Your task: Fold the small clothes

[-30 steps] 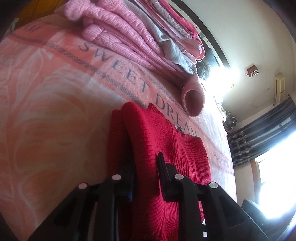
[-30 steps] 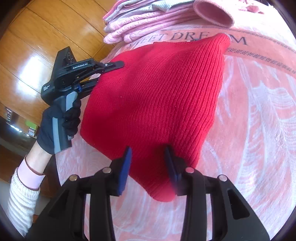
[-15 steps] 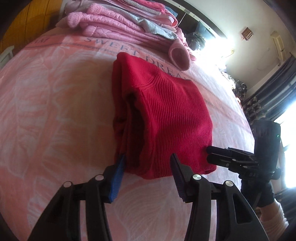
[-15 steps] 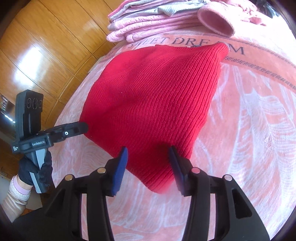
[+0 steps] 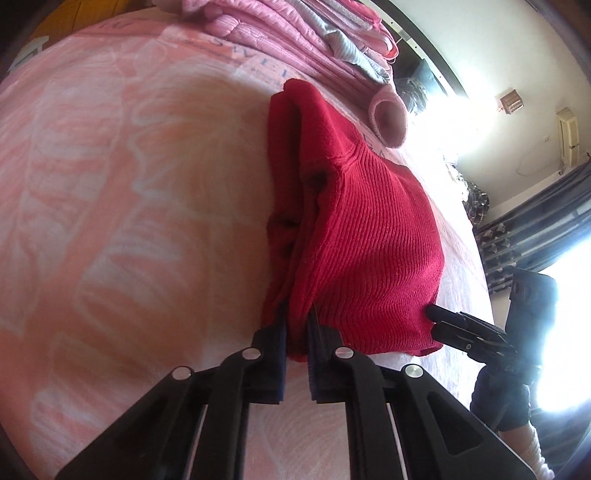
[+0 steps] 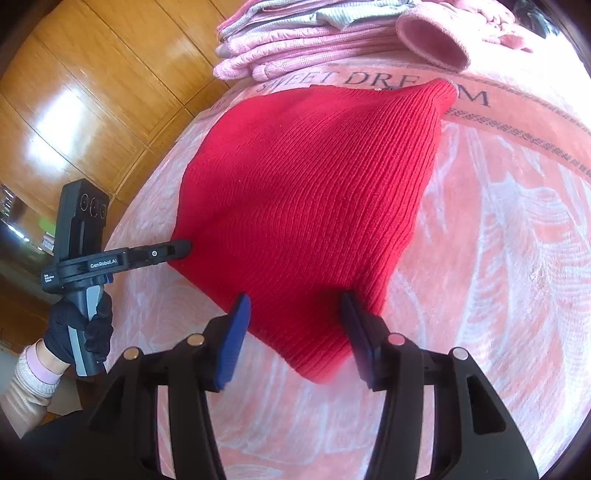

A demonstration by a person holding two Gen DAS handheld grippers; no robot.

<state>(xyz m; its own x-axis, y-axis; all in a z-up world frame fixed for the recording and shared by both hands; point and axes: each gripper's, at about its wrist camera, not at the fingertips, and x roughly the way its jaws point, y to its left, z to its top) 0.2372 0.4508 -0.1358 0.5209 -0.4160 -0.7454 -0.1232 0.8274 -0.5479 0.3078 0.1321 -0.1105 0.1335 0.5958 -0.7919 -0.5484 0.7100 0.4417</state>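
Red knit sweater [image 5: 365, 251], folded into a thick bundle, lies on the pink printed bedspread [image 5: 110, 192], its far end close to the lettered band that crosses the bedspread below the stack of folded pink and grey clothes [image 5: 295, 33]. Left wrist view: the left gripper [image 5: 298, 336] is closed narrowly on the near left corner of the sweater — a fold of red knit is pinched between its two blue-padded fingers, and the layered edges of the bundle stand up just beyond them. A pink cuff [image 5: 388, 122] from the stack hangs open-mouthed beside the sweater's far end. At the sweater's right side the tip of the right gripper [image 5: 436, 314] sits against the knit, with a dark-gloved hand [image 5: 502, 402] behind it; whether it is touching cannot be told in this view. Right wrist view: the right gripper [image 6: 295, 328] stands wide open, its fingers either side of the sweater's [image 6: 314, 199] near corner without clamping it — the knit runs between them and ends in a point. The left gripper [image 6: 181, 247] reaches in from the left edge, its tip at the sweater's side, held by a gloved left hand [image 6: 77, 332] over a pale sleeve [image 6: 26, 384]. Wooden panelling [image 6: 85, 92] lies beyond the bedspread's [image 6: 498, 240] left edge.
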